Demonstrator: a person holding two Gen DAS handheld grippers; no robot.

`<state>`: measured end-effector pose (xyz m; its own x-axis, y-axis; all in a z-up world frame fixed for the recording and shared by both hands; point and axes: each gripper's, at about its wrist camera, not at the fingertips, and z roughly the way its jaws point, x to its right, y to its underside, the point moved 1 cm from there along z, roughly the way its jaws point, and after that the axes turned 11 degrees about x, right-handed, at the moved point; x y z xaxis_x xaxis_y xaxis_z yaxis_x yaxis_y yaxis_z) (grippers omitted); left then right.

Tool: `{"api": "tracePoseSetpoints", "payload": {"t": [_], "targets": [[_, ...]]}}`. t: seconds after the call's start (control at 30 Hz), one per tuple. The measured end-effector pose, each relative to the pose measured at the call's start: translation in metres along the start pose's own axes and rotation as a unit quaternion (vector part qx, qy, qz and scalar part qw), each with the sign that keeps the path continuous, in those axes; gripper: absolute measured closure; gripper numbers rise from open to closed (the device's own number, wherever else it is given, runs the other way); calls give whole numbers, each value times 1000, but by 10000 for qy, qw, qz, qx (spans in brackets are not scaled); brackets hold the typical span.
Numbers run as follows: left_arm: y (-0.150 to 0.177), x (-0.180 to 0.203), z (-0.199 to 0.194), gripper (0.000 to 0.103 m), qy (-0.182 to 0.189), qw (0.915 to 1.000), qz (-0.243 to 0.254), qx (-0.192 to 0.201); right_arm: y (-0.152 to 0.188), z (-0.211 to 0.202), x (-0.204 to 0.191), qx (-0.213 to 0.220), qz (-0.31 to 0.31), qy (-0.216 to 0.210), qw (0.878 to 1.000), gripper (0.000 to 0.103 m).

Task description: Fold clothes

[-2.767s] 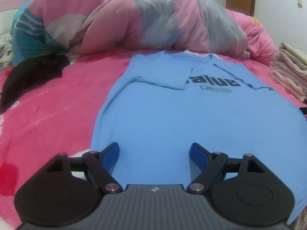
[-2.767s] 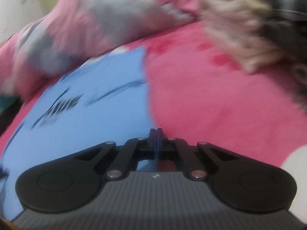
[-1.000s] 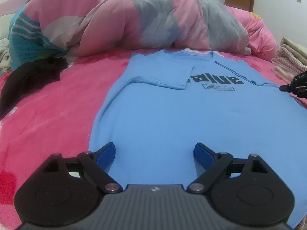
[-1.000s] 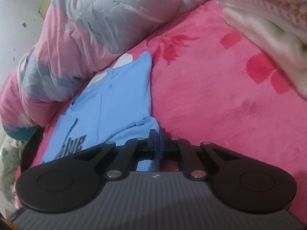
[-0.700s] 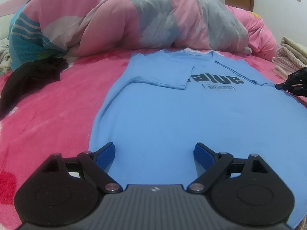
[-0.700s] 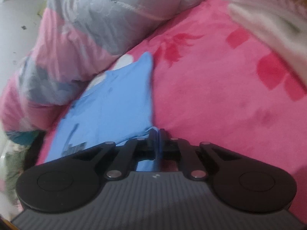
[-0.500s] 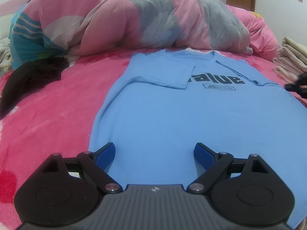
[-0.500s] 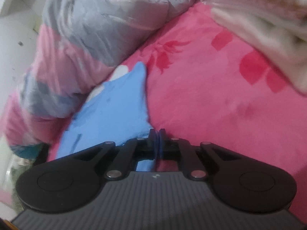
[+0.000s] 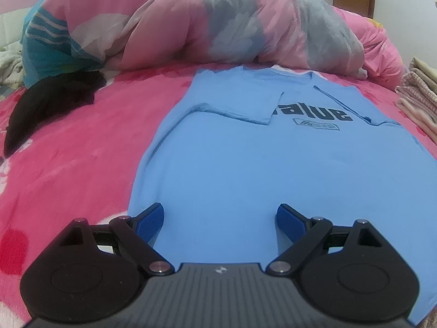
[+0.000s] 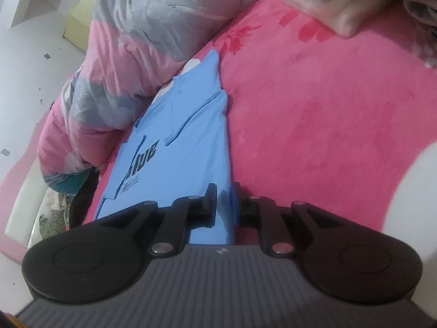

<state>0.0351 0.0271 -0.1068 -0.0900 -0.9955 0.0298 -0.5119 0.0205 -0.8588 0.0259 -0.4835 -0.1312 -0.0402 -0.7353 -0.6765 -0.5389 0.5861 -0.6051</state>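
Blue T-shirt [image 9: 245, 164] flat on pink bed [image 9: 68, 164], one sleeve folded inward. Left claw [image 9: 220, 220] spread wide over its hem at 6 o'clock. Right claw [image 10: 224, 191], just parting, straddles the shirt's edge without pressing it.

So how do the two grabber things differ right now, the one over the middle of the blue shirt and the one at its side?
The left gripper stands wide open above the blue shirt, with nothing between its fingers. The right gripper has only a narrow gap, just been opening, with the shirt's side edge in it. The left's blue pads show plainly; the right's fingers look dark. Both share the same black build and point down at the pink bedcover.
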Motion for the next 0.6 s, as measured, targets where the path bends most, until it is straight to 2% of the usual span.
{"api": "tracePoseSetpoints", "payload": {"t": [0.1,0.13,0.23,0.43,0.6], "targets": [[0,0,-1,12,-26,10000,-21,-11,4,1,-2,58,-108,24,9999,102],[0,0,-1,12,-35,10000,-22,-14,5,0,-2,104,-142,54,9998,102],[0,1,-2,12,-45,10000,-32,-21,5,-4,8,297,47,158,9994,103],[0,0,-2,12,-33,10000,-21,-37,7,-8,22,426,493,-3,9979,102],[2,1,-2,12,-66,10000,-14,-31,-7,-2,6,458,338,-139,9983,97]]}}
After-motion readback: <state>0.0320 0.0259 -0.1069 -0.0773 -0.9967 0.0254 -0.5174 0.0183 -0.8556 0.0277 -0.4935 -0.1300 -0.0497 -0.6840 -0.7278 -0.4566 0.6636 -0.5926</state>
